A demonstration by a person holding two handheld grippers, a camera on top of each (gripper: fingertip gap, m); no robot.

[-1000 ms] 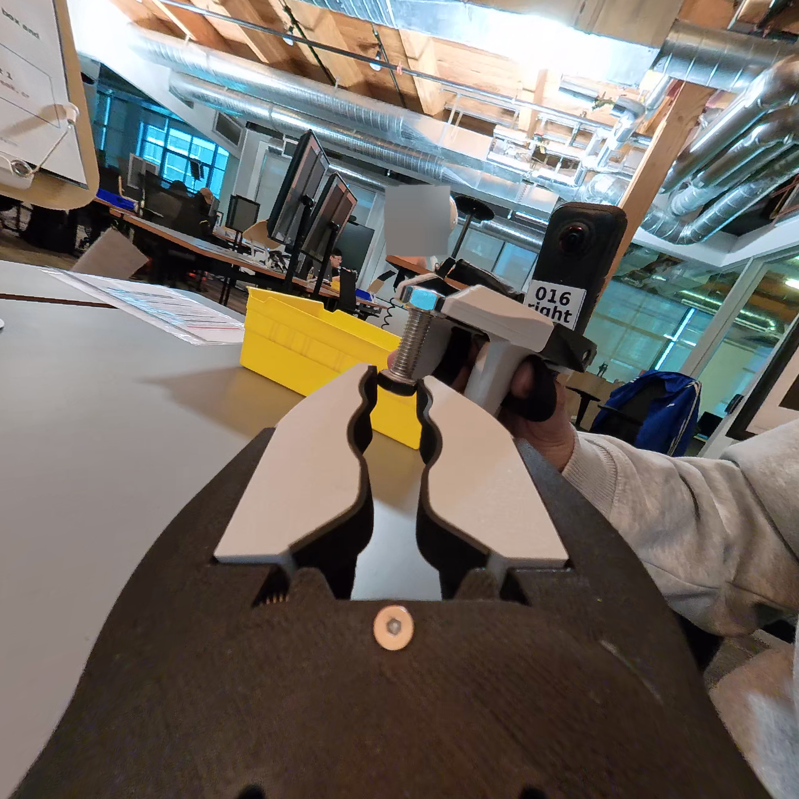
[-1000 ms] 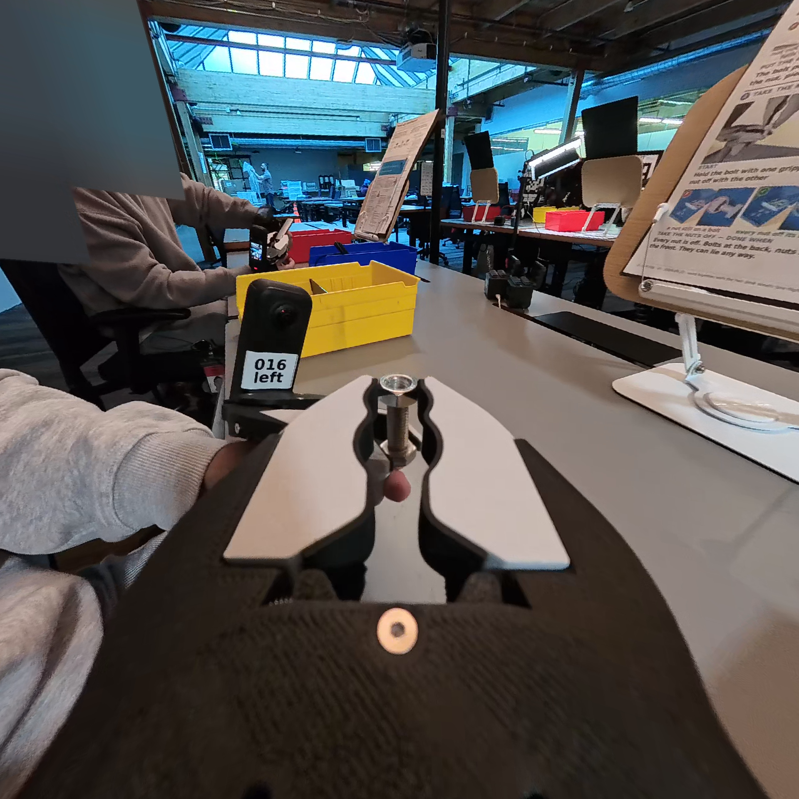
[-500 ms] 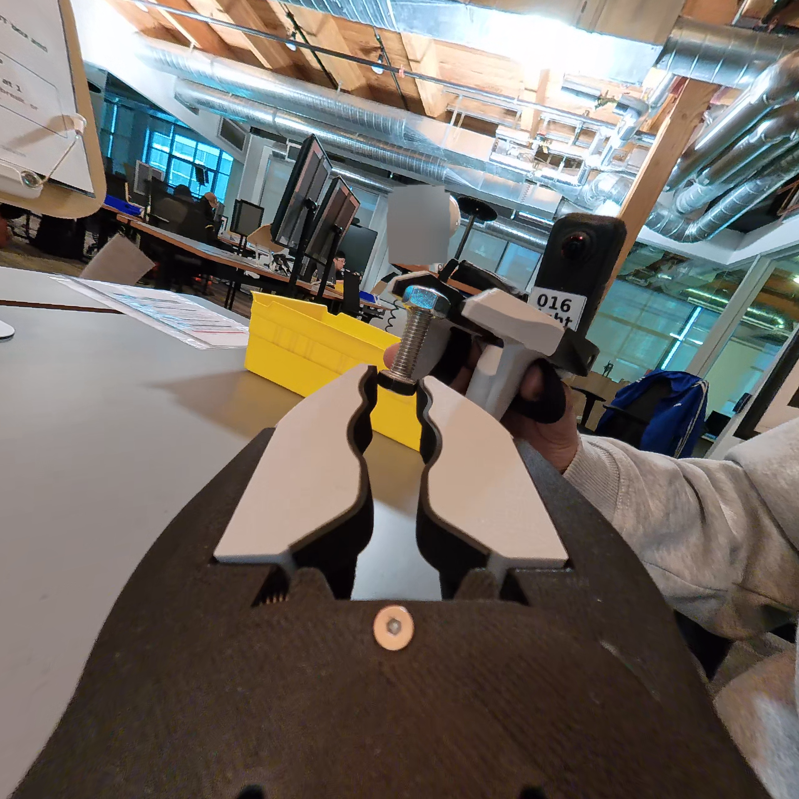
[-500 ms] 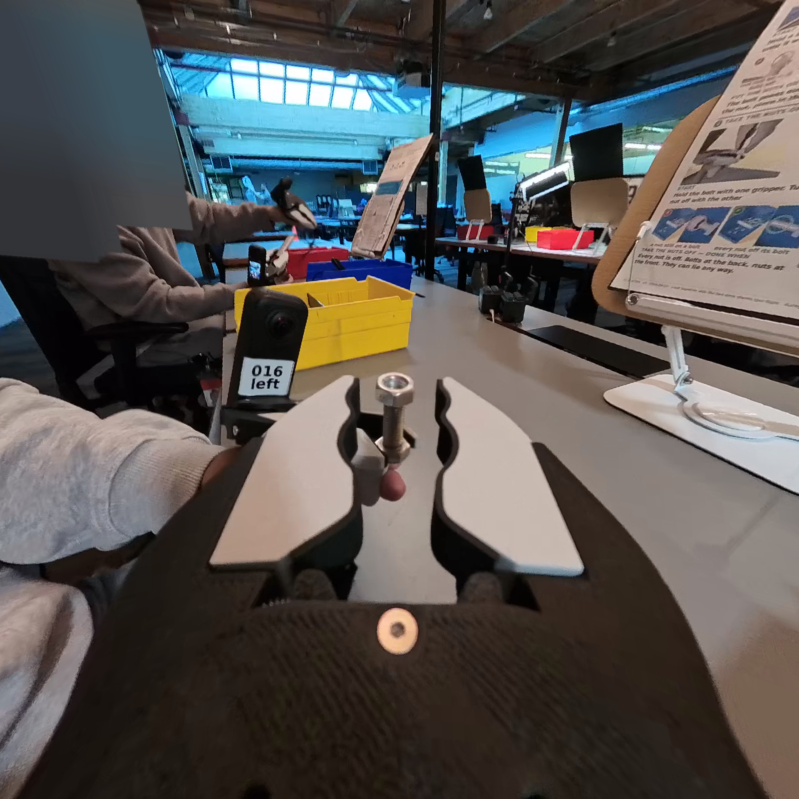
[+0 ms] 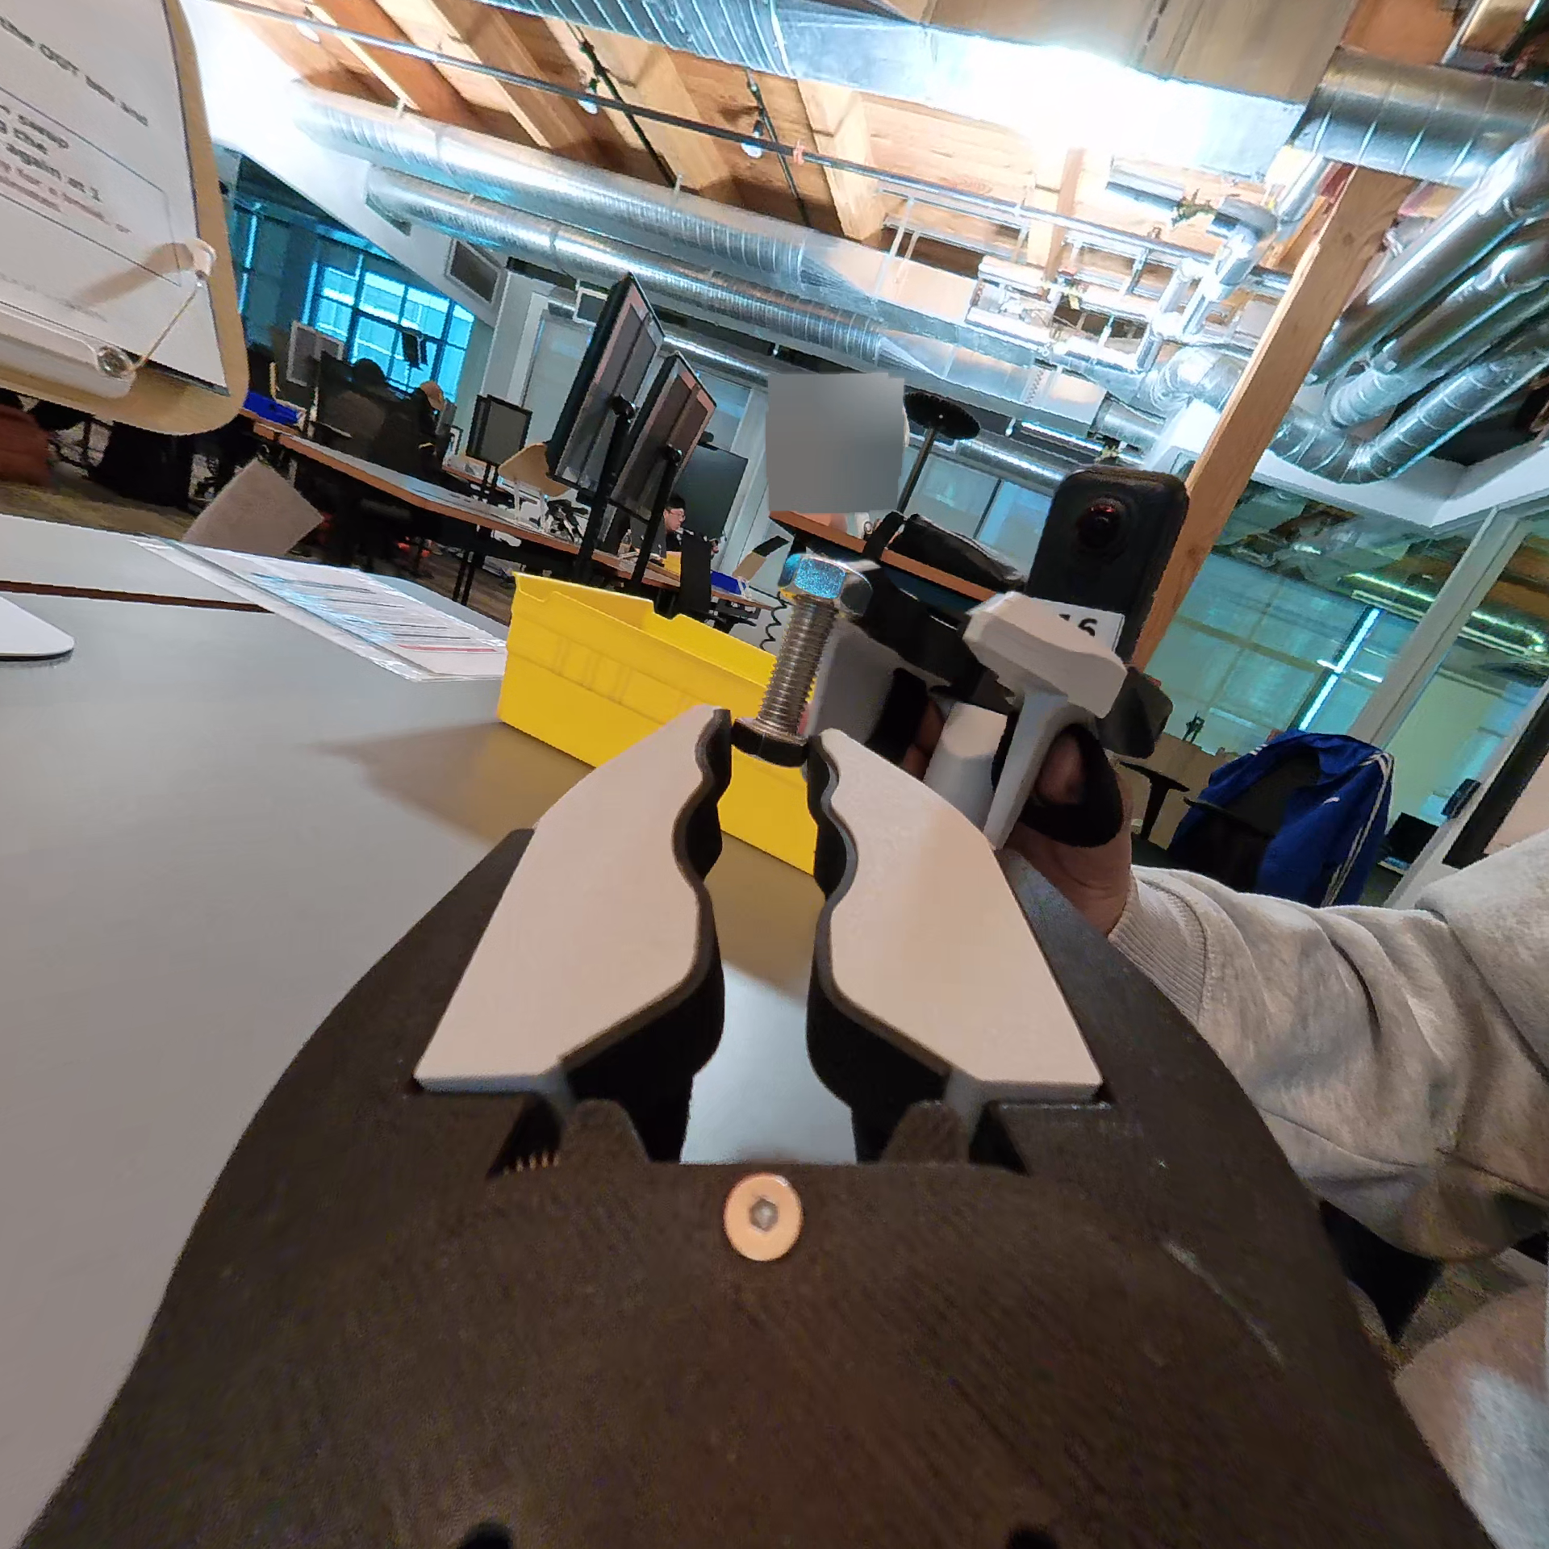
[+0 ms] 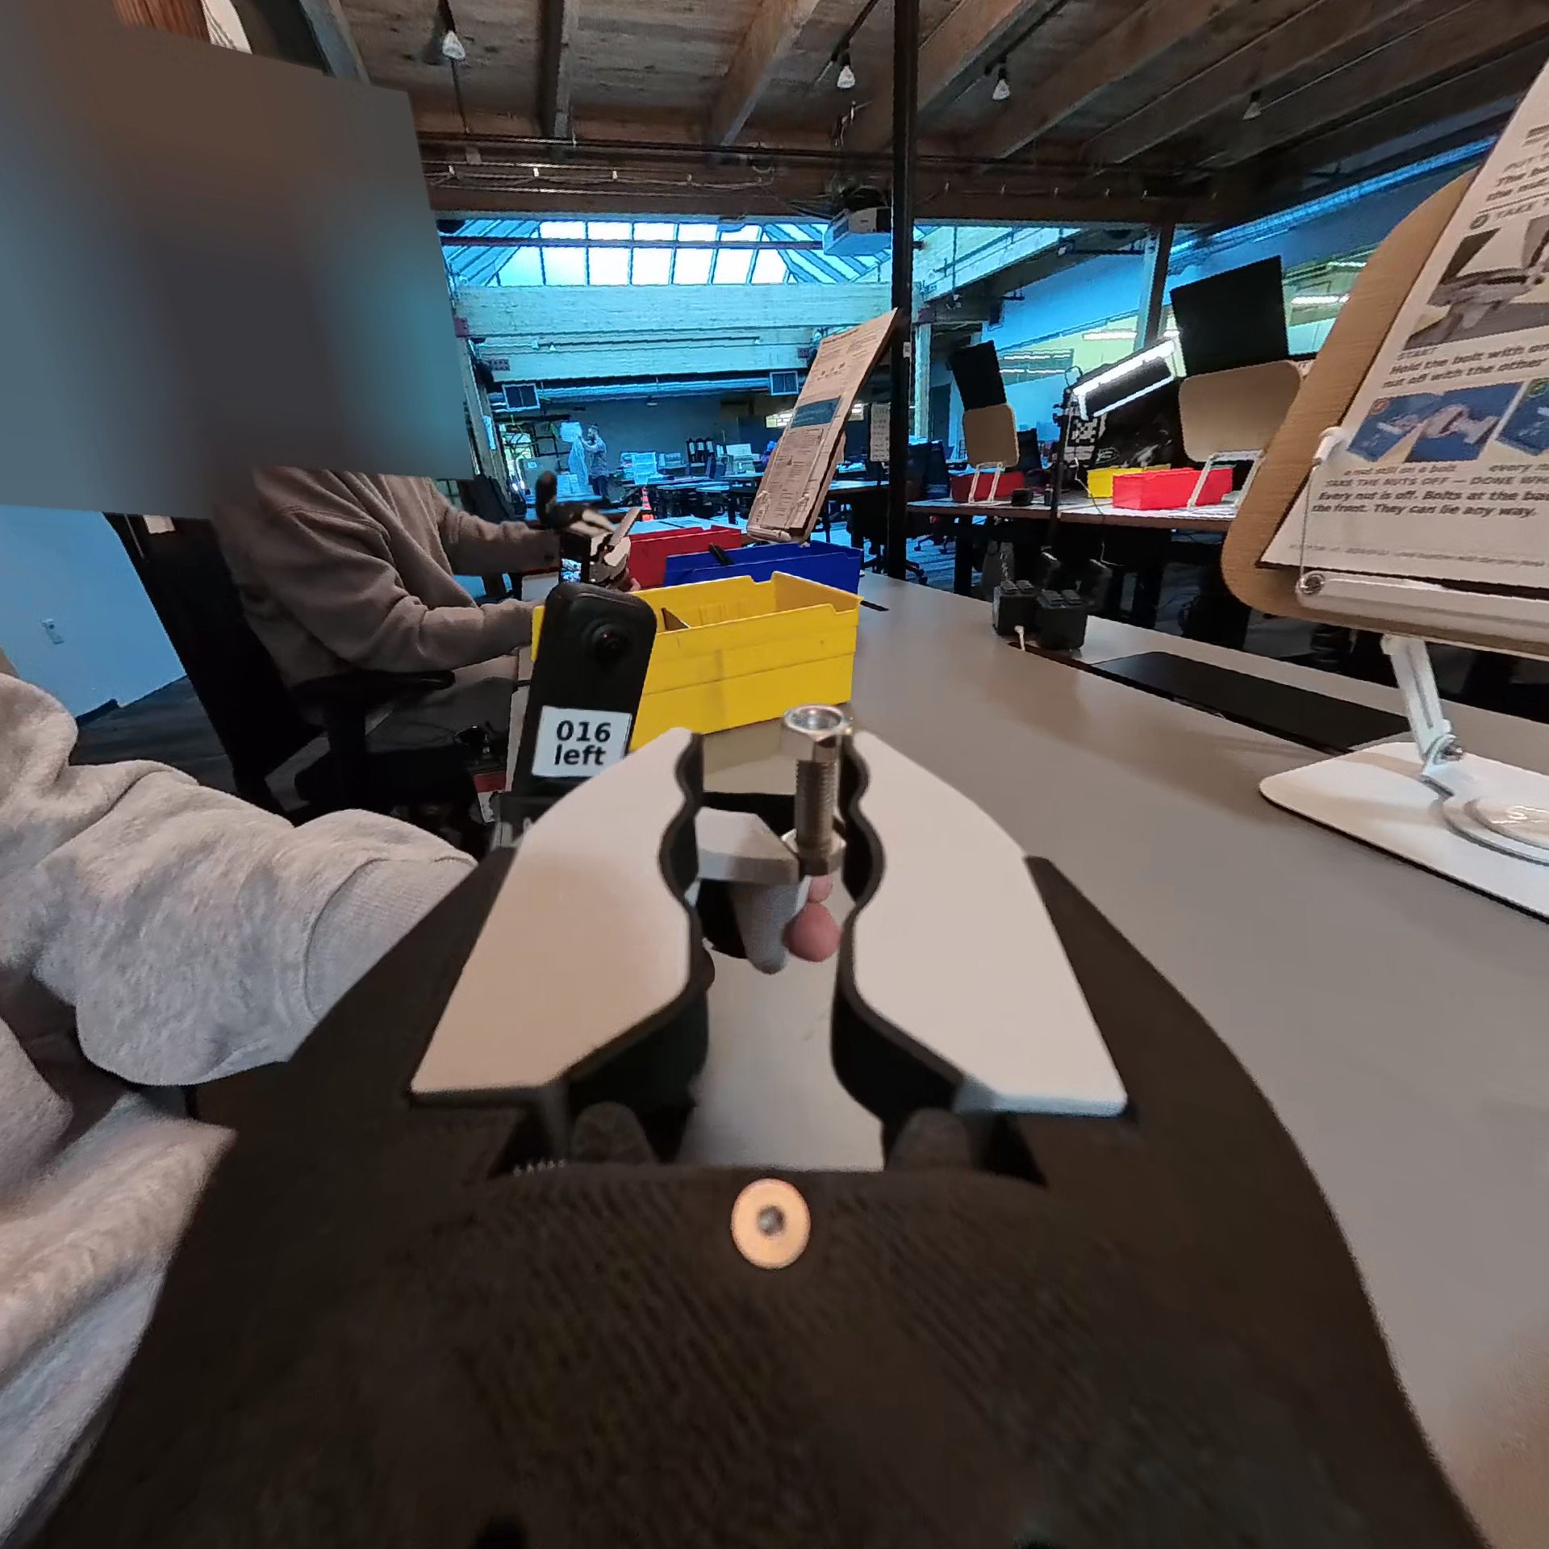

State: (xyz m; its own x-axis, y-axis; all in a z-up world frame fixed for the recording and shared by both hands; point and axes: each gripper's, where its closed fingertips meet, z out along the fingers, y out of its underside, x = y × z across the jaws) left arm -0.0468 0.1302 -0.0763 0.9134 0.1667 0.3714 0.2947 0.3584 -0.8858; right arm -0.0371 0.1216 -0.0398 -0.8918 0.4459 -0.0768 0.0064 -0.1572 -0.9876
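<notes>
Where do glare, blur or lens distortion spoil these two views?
Left wrist view: the ceiling light blows out white and the ducts bow at the frame edges, but the bolt is sharp. Right wrist view: the grey sleeve smears at the left edge; the bolt stays crisp; the document stand curves.

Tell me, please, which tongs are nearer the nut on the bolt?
Left. The left tongs clamp the nut itself; the right tongs stand open around the bolt, not gripping.
</notes>
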